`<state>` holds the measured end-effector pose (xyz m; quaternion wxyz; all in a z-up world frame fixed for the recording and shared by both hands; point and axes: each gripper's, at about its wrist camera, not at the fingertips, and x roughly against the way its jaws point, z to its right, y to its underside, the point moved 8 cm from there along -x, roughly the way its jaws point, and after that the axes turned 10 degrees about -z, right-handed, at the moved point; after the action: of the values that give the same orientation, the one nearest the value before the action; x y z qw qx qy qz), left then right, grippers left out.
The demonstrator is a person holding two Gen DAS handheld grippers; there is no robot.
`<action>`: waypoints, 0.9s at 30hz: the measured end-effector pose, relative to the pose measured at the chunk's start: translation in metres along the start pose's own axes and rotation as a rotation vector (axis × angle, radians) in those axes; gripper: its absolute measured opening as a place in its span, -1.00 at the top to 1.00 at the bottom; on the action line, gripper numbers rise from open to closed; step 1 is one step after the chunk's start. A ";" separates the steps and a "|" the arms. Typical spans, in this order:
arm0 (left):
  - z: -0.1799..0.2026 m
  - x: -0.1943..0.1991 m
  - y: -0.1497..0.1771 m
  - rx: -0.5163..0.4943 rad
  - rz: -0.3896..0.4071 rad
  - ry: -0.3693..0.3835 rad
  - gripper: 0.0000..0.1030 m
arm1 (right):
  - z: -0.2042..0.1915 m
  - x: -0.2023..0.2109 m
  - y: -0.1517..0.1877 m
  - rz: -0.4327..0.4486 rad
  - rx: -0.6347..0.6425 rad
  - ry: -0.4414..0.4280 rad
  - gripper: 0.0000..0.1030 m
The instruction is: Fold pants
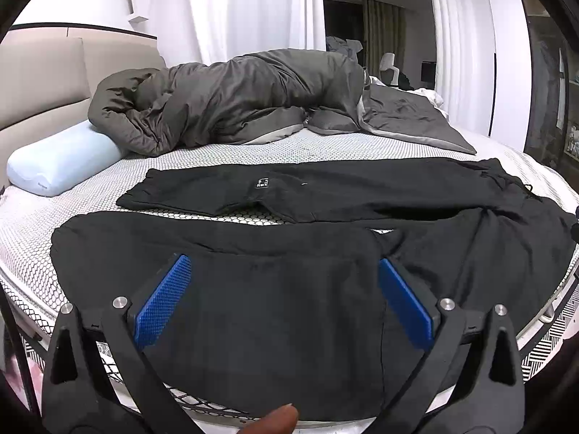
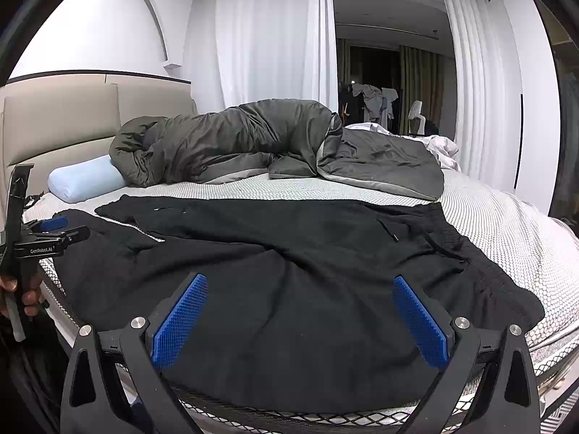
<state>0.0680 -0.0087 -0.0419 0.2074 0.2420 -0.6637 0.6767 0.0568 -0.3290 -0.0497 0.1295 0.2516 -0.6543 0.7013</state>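
Note:
Black pants lie spread flat on the bed, legs to the left, waistband with drawstring to the right. The near leg runs along the front edge of the mattress. My left gripper is open, its blue pads over the near leg's cuff end. My right gripper is open over the upper part of the near leg. The left gripper also shows at the left edge of the right wrist view, held in a hand.
A grey duvet is bunched along the back of the bed. A light blue pillow lies at the left by the beige headboard. The white honeycomb mattress cover shows around the pants. White curtains hang behind.

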 end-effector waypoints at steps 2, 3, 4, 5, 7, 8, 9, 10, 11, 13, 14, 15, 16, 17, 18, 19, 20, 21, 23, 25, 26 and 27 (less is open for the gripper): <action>0.000 0.000 0.000 0.001 0.000 -0.001 -0.99 | -0.001 0.000 0.001 0.000 0.003 0.003 -1.00; 0.000 0.000 0.000 0.001 -0.001 -0.001 -0.99 | -0.001 0.000 0.000 0.000 0.003 0.004 -1.00; 0.000 0.000 0.000 0.000 0.000 -0.002 -0.99 | -0.001 0.000 0.001 -0.001 0.002 0.004 -1.00; 0.000 0.000 0.001 0.000 0.000 -0.003 -0.99 | -0.001 0.001 0.000 -0.001 0.002 0.004 -1.00; -0.001 0.000 0.000 -0.001 -0.002 -0.004 -0.99 | -0.001 0.002 -0.001 -0.001 0.002 0.003 -1.00; -0.001 0.000 0.000 0.000 -0.003 -0.004 -0.99 | -0.001 0.000 -0.001 0.003 0.000 0.003 -1.00; -0.001 0.000 0.001 0.001 -0.002 -0.003 -0.99 | -0.001 0.001 -0.001 0.004 -0.002 0.001 -1.00; -0.002 0.000 0.001 0.003 -0.003 -0.002 -0.99 | -0.001 0.000 -0.001 0.002 0.000 0.001 -1.00; -0.001 -0.001 0.001 0.003 -0.004 -0.002 -0.99 | -0.002 0.000 -0.001 0.001 0.001 0.003 -1.00; -0.002 -0.001 0.002 0.007 -0.007 0.002 -0.99 | -0.001 -0.003 0.002 -0.001 0.000 0.005 -1.00; -0.002 -0.002 0.002 0.008 -0.008 0.002 -0.99 | -0.002 -0.002 0.002 -0.001 -0.002 0.002 -1.00; -0.002 -0.002 0.002 0.007 -0.007 0.002 -0.99 | -0.002 -0.001 0.001 -0.001 -0.003 0.001 -1.00; -0.002 -0.001 0.002 0.006 -0.006 0.002 -0.99 | -0.003 0.000 -0.001 -0.001 -0.003 0.000 -1.00; -0.002 -0.001 0.001 0.007 -0.006 0.003 -0.99 | -0.003 0.000 -0.001 0.000 -0.002 0.002 -1.00; -0.002 -0.001 0.001 0.008 -0.006 0.003 -0.99 | -0.003 0.000 -0.001 -0.001 -0.002 0.001 -1.00; -0.002 -0.002 0.001 0.007 -0.004 0.003 -0.99 | -0.003 0.000 -0.001 -0.004 -0.004 0.001 -1.00; -0.003 -0.003 0.000 0.007 -0.005 0.004 -0.99 | -0.003 0.001 -0.001 -0.002 -0.004 0.001 -1.00; -0.003 -0.003 0.000 0.008 -0.005 0.002 -0.99 | -0.003 0.001 -0.002 0.001 -0.004 0.001 -1.00; -0.003 -0.004 0.000 0.011 -0.006 0.001 -0.99 | -0.002 0.001 0.000 0.010 -0.009 -0.002 -1.00; -0.005 -0.005 0.000 0.020 -0.009 -0.006 -0.99 | -0.001 0.001 0.000 0.011 -0.015 -0.005 -1.00; -0.005 -0.005 0.000 0.023 -0.010 -0.008 -0.99 | -0.001 0.001 0.000 0.013 -0.015 -0.005 -1.00; -0.006 -0.006 0.000 0.027 -0.012 -0.012 -0.99 | 0.000 0.002 0.000 0.014 -0.016 -0.006 -1.00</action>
<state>0.0723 -0.0023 -0.0456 0.2041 0.2529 -0.6544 0.6828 0.0553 -0.3288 -0.0484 0.1246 0.2482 -0.6621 0.6961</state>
